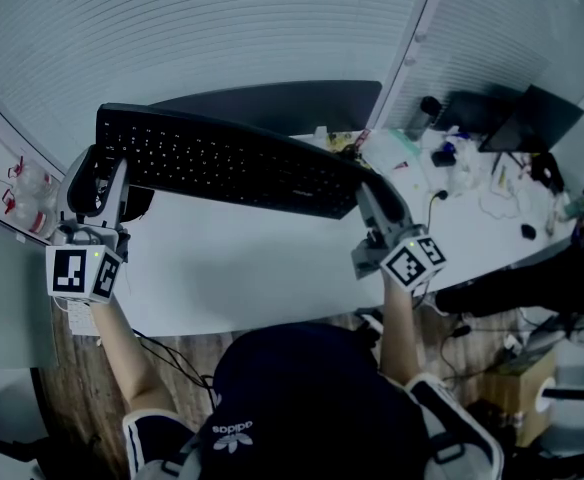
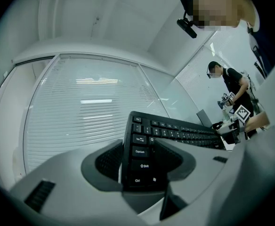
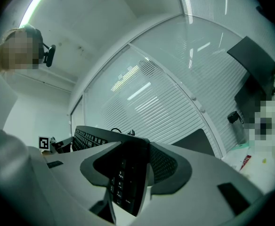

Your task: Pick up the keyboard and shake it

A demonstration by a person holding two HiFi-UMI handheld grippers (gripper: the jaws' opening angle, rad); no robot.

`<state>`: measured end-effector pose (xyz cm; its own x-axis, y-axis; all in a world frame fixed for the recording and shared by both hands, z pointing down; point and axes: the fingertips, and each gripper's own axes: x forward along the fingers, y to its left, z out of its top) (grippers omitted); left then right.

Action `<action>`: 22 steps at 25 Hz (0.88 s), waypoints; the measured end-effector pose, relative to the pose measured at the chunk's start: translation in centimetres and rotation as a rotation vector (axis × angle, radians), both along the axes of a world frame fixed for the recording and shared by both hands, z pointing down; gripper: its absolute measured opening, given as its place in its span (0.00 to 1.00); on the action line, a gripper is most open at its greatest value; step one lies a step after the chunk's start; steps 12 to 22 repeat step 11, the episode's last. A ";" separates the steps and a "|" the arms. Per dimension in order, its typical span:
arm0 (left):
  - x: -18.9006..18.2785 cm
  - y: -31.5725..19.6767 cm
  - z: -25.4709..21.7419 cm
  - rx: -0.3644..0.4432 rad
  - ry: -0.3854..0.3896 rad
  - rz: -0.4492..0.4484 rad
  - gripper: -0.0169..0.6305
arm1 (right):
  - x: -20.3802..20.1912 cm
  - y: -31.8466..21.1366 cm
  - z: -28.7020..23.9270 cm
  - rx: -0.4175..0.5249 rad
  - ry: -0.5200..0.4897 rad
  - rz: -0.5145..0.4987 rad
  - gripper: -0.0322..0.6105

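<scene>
A black keyboard (image 1: 227,163) hangs in the air above the white desk (image 1: 252,268), tilted so its keys face me. My left gripper (image 1: 104,180) is shut on its left end, and the left gripper view has that end (image 2: 140,159) clamped between the grey jaws. My right gripper (image 1: 372,200) is shut on the right end. In the right gripper view the keyboard edge (image 3: 128,178) stands upright between the pads. Both grippers carry marker cubes (image 1: 82,273) near my hands.
A dark mat (image 1: 282,103) lies on the desk behind the keyboard. Clutter, bottles and a laptop (image 1: 527,118) crowd the desk's right end. Bottles (image 1: 27,193) sit at the far left. Another person (image 2: 231,86) stands to the right. Blinds cover the window behind.
</scene>
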<state>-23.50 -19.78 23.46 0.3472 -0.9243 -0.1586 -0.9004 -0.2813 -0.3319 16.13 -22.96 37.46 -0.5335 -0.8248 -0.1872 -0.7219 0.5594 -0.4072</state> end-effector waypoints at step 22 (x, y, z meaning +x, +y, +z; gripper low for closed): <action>0.0 -0.1 0.0 -0.001 -0.005 0.004 0.35 | -0.3 0.0 -0.1 0.003 0.025 0.000 0.31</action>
